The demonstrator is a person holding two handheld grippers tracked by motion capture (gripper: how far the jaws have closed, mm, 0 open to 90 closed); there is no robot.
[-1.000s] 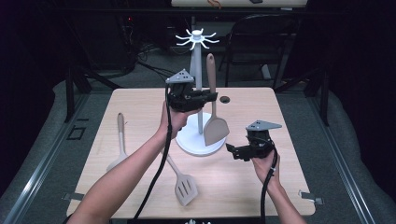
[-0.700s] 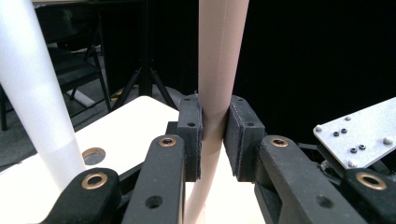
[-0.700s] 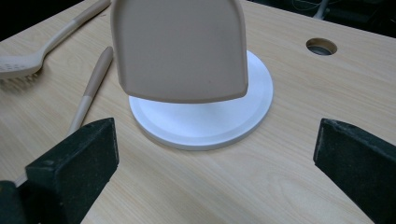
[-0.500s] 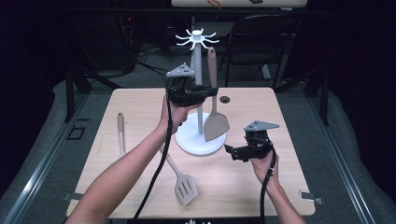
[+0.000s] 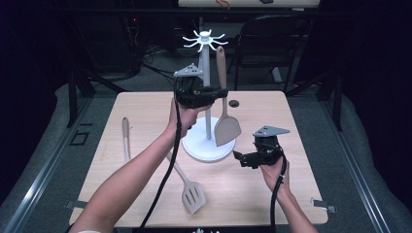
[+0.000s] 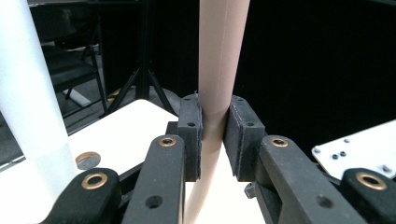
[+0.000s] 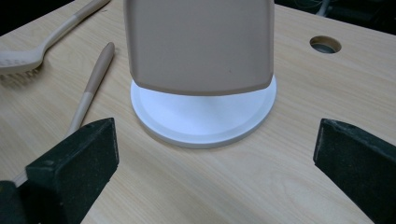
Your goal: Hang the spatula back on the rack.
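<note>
My left gripper (image 5: pixel 219 92) is shut on the handle of a beige spatula (image 5: pixel 227 128) and holds it upright next to the pole of a white hook stand (image 5: pixel 206 82). In the left gripper view the pads (image 6: pixel 192 135) press on the beige handle (image 6: pixel 219 70) from both sides, with the white pole (image 6: pixel 32 116) at the left. The handle's top end is just below the stand's hooks (image 5: pixel 204 39). The spatula's blade (image 7: pixel 201 42) hangs over the stand's round base (image 7: pixel 205 121). My right gripper (image 5: pixel 239 158) is low, to the right of the base, open with nothing between its jaws.
A slotted turner (image 5: pixel 193 196) lies near the table's front edge. A long-handled wooden utensil (image 5: pixel 126 136) lies at the left. A small round hole (image 5: pixel 234 103) sits in the tabletop behind the stand. Dark floor and chairs surround the table.
My left gripper has raised the spatula a little along the stand's pole. The right gripper has stayed in place.
</note>
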